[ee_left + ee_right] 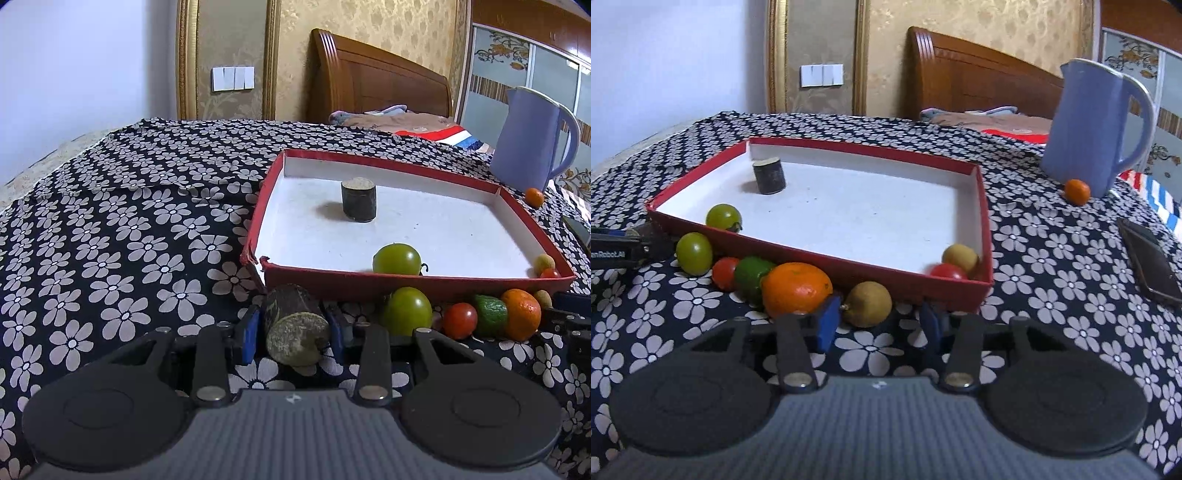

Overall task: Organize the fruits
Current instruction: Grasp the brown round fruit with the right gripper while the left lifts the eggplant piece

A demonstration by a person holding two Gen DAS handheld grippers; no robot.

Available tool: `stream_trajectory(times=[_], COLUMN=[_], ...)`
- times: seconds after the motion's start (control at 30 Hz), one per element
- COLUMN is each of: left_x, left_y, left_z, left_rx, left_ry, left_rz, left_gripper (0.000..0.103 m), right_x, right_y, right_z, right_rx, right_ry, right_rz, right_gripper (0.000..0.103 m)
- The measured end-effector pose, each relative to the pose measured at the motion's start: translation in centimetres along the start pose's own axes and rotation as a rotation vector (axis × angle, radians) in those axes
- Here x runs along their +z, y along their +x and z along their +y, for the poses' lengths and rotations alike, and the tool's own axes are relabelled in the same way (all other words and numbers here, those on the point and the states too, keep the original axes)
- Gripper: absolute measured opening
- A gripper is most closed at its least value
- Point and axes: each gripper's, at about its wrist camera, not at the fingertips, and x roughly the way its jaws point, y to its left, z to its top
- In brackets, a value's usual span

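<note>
My left gripper (293, 328) is shut on a dark cut cylinder (295, 332) lying in front of the red tray (406, 284). A second cylinder (358, 199) stands upright inside the tray, along with a green tomato (397, 258). Along the tray's front wall lie a green tomato (694, 253), a red tomato (724, 272), a green fruit (751, 275) and an orange (796, 290). My right gripper (879, 325) is open, with a brown-yellow fruit (868, 302) between its tips; the right pad stands clear of it. A yellow fruit (960, 256) and a red tomato (947, 271) sit in the tray's near right corner.
A blue jug (1093, 129) stands behind the tray on the right with a small orange (1077, 191) at its foot. A dark phone (1148, 258) lies at the right edge. The flowered cloth (129, 240) covers the surface; a bed is behind.
</note>
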Motion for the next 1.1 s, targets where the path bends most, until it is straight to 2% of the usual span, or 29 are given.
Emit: stream_trajectory(times=[0.07, 0.2, 0.33, 0.43, 0.5, 0.57, 0.63, 0.77, 0.9, 1.1], left_x=[0.0, -0.2, -0.3, -0.3, -0.4, -0.3, -0.3, -0.4, -0.3, -0.2], left_y=[0.1, 0.1, 0.0, -0.1, -0.1, -0.2, -0.1, 0.1, 0.1, 0.2], left_z=[0.1, -0.4, -0.3, -0.1, 0.0, -0.1, -0.6, -1.6, -0.9, -0.4], left_rx=[-0.009, 0.005, -0.001, -0.017, -0.033, -0.053, -0.044, 0.004, 0.009, 0.049], left_ry=[-0.002, 0.028, 0.027, 0.031, 0.034, 0.03, 0.048, 0.086, 0.048, 0.024], left_rz=[0.0, -0.01, -0.01, -0.009, -0.009, -0.004, -0.002, 0.0, -0.002, -0.012], left_gripper=[0.038, 0.04, 0.04, 0.04, 0.044, 0.058, 0.061, 0.061, 0.06, 0.038], right_x=[0.1, 0.4, 0.0, -0.6, -0.8, -1.0, -1.1, -1.2, -1.2, -1.2], right_y=[0.2, 1.0, 0.3, -0.8, -0.9, -0.6, -0.5, -0.5, -0.4, -0.4], right_z=[-0.4, -1.0, -0.6, -0.8, -1.1, -1.5, -1.6, -1.8, -2.0, -1.8], right_rx=[0.041, 0.1, 0.059, -0.009, -0.052, -0.07, -0.069, -0.06, -0.049, -0.049], right_ry=[0.021, 0.053, 0.033, 0.038, 0.037, 0.048, 0.05, 0.055, 0.066, 0.055], right_rz=[0.009, 0.024, 0.009, -0.016, -0.012, -0.006, -0.009, -0.013, -0.011, -0.011], right_gripper=[0.036, 0.031, 0.031, 0.031, 0.031, 0.031, 0.031, 0.031, 0.032, 0.031])
